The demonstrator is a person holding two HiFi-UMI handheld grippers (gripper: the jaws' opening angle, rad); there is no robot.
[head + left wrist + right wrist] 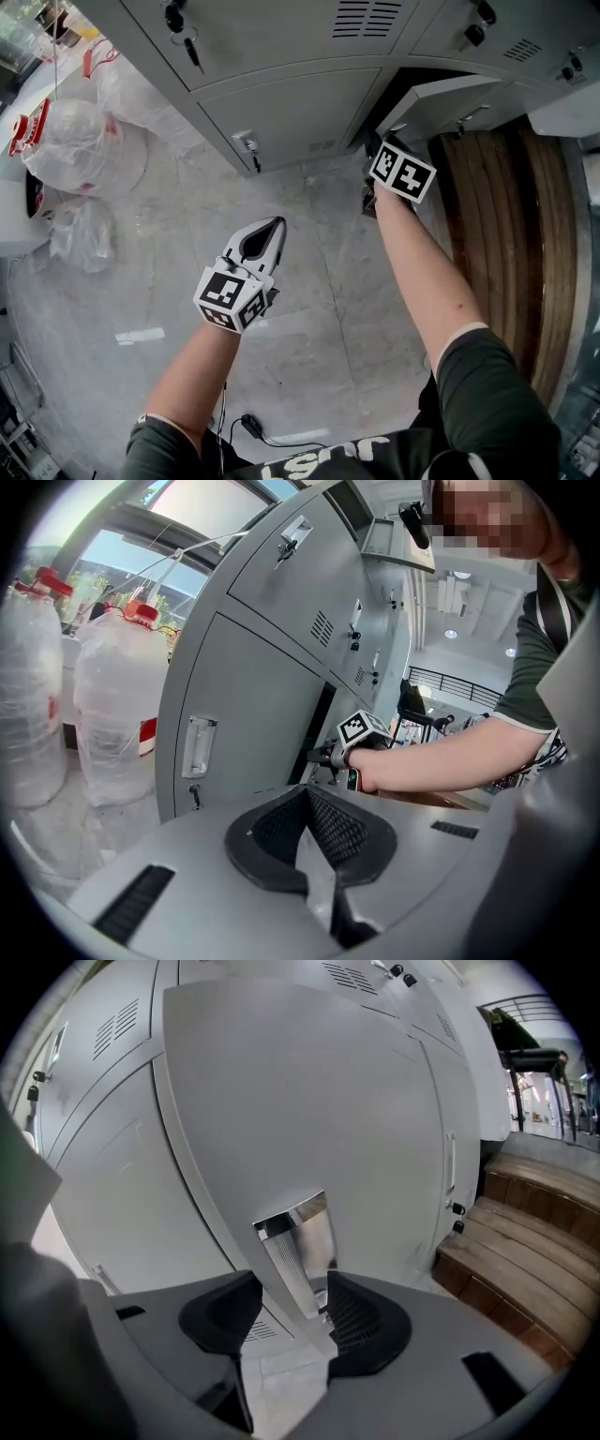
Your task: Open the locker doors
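Note:
Grey lockers [281, 37] run along the top of the head view. One lower locker door [441, 98] stands swung open. My right gripper [375, 148] is at its free edge. In the right gripper view that gripper [293, 1302] is shut on the door's chrome handle plate [295, 1246], which fills the gap between the pads. The neighbouring lower door [291, 112] is closed, and its handle [197, 747] has a small key hanging below it. My left gripper [277, 225] hovers over the floor in front of that closed door, apart from it. Its jaws [305, 794] are shut with nothing between them.
Plastic-wrapped bottles [70, 141] with red caps stand on the floor left of the lockers. Wooden steps [497, 216] rise to the right of the open door. A black cable [253, 431] lies on the grey stone floor [319, 309] near the person's body.

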